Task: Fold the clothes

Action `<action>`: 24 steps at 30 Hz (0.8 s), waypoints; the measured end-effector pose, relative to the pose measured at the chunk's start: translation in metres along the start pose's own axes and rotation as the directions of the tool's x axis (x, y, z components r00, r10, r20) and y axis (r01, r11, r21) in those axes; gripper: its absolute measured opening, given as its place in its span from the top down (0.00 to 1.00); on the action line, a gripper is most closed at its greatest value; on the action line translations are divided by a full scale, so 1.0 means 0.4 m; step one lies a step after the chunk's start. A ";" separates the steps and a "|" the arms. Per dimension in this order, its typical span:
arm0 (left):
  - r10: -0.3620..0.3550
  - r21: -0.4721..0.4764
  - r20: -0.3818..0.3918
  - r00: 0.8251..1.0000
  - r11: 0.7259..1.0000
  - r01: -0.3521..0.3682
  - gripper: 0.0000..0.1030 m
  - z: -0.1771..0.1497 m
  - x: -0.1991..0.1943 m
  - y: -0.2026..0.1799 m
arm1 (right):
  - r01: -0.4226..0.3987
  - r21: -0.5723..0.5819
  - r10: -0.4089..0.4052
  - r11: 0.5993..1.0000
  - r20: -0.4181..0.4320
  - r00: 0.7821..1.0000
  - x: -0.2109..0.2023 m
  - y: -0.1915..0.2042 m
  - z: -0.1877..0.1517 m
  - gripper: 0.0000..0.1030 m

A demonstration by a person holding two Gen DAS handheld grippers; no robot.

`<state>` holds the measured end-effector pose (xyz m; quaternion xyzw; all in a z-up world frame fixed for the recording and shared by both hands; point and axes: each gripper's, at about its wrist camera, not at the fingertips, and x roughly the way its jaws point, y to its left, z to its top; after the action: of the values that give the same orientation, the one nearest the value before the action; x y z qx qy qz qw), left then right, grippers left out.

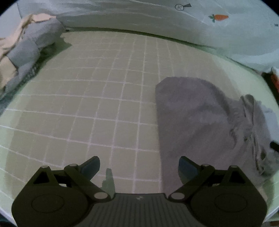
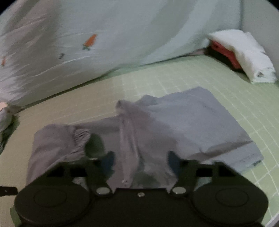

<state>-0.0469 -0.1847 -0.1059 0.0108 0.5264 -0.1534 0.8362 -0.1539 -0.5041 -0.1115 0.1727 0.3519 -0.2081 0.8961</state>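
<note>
A grey garment point(image 2: 174, 125) lies partly folded on the green checked bed sheet point(image 2: 218, 83), with a gathered waistband and a drawstring ridge toward me. My right gripper point(image 2: 139, 162) is open, low over the garment's near edge, its jaws either side of the drawstring fold. In the left wrist view the same garment point(image 1: 200, 122) lies to the right. My left gripper point(image 1: 139, 167) is open and empty above the sheet point(image 1: 104, 104), its right finger over the garment's left edge.
A pale curtain with carrot prints point(image 1: 220, 17) hangs along the far side; it also shows in the right wrist view point(image 2: 90, 41). A pile of grey and peach clothes point(image 1: 26, 52) lies at far left. A white folded cloth over something red point(image 2: 244, 54) sits at far right.
</note>
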 end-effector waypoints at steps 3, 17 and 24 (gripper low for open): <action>-0.040 -0.031 -0.023 0.999 0.999 0.039 0.06 0.013 0.026 -0.013 | 0.042 -0.016 -0.043 0.999 -0.020 0.999 0.016 -0.013 -0.003 0.00; -0.138 -0.103 -0.069 0.988 0.986 0.131 0.19 0.016 0.089 -0.092 | 0.150 0.013 -0.149 0.989 -0.067 0.987 0.025 -0.142 -0.004 0.00; -0.151 -0.140 -0.059 0.987 0.980 0.141 0.24 0.011 0.097 -0.125 | 0.170 0.001 -0.170 0.985 -0.073 0.983 0.017 -0.200 0.001 0.00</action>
<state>-0.0411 -0.2426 -0.1309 -0.0793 0.5639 -0.1778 0.8026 -0.1888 -0.5743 -0.1292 0.1527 0.3969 -0.2787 0.8611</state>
